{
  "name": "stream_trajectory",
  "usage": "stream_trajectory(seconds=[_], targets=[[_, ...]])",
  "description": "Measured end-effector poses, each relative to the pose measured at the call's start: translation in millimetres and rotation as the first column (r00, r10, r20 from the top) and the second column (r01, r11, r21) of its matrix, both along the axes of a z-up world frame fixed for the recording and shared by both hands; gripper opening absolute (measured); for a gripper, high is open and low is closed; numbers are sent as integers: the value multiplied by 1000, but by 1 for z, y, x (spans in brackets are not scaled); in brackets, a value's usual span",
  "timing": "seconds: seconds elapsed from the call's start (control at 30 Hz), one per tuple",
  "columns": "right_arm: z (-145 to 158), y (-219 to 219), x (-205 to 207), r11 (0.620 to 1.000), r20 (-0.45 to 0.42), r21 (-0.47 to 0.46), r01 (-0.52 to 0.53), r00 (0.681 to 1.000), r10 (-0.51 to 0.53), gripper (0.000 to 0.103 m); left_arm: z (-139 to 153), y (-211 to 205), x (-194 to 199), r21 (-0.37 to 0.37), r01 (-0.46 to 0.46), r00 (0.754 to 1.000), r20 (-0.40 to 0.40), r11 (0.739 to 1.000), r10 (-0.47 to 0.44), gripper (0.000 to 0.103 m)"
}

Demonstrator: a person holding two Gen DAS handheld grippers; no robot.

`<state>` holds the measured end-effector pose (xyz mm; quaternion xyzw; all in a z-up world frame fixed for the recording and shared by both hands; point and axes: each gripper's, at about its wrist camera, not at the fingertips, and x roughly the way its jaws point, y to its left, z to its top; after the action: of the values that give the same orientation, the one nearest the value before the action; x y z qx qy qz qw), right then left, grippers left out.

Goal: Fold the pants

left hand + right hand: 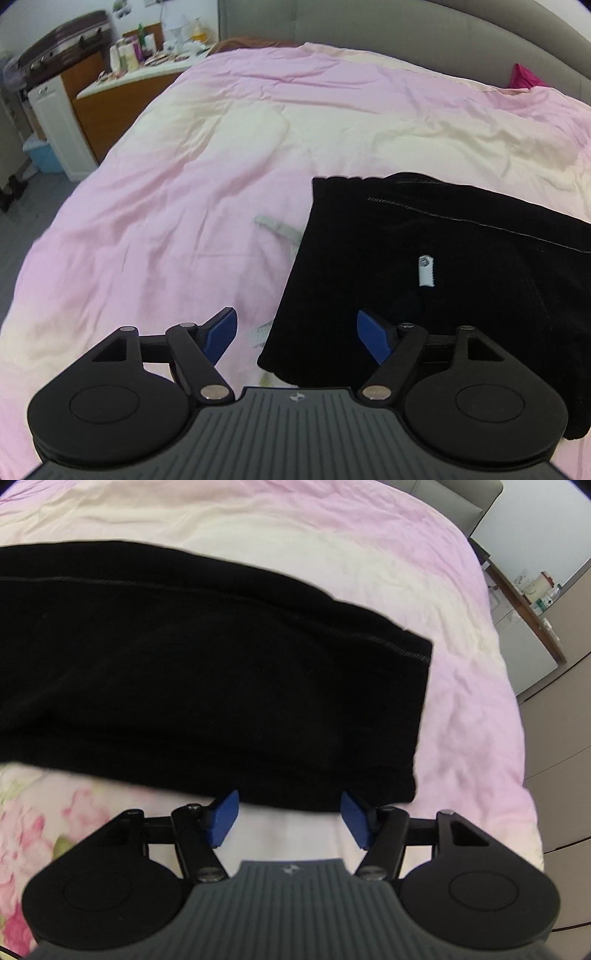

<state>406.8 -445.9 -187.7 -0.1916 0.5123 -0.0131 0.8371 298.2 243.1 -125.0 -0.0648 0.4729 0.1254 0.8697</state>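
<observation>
The black soft-fabric pants (pixel 443 266) lie flat on the pink and cream bed quilt (pixel 184 184), filling the right half of the left wrist frame. The left gripper (pixel 297 334) has its jaws wide apart and empty, straddling the pants' near left edge. In the right wrist frame the right gripper (pixel 290 818) is likewise spread and empty, just short of the pants' lower edge near the hem corner; whether its tips touch cloth is unclear. Bare quilt fills that frame's right side.
</observation>
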Motion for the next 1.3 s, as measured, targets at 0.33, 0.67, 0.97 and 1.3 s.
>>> stream_trajectory(seconds=[0.33, 0.67, 0.97, 1.3], targets=[[4, 8, -58, 974, 14, -173, -149, 988, 154, 58, -37, -34, 35, 327, 61, 988, -153, 943, -11, 56], [-30, -11, -44, 804, -9, -484, -345, 921, 390, 45, 11, -85, 5, 402, 133, 991, -53, 906, -122, 57], [-96, -37, -14, 480, -217, -706, -521, 804, 554, 36, -1, -142, -6, 314, 233, 971, -124, 920, -204, 57], [-78, -59, -4, 427, -138, -784, -450, 797, 588, 8, -1, -196, -8, 246, 335, 942, -114, 909, -316, 57]])
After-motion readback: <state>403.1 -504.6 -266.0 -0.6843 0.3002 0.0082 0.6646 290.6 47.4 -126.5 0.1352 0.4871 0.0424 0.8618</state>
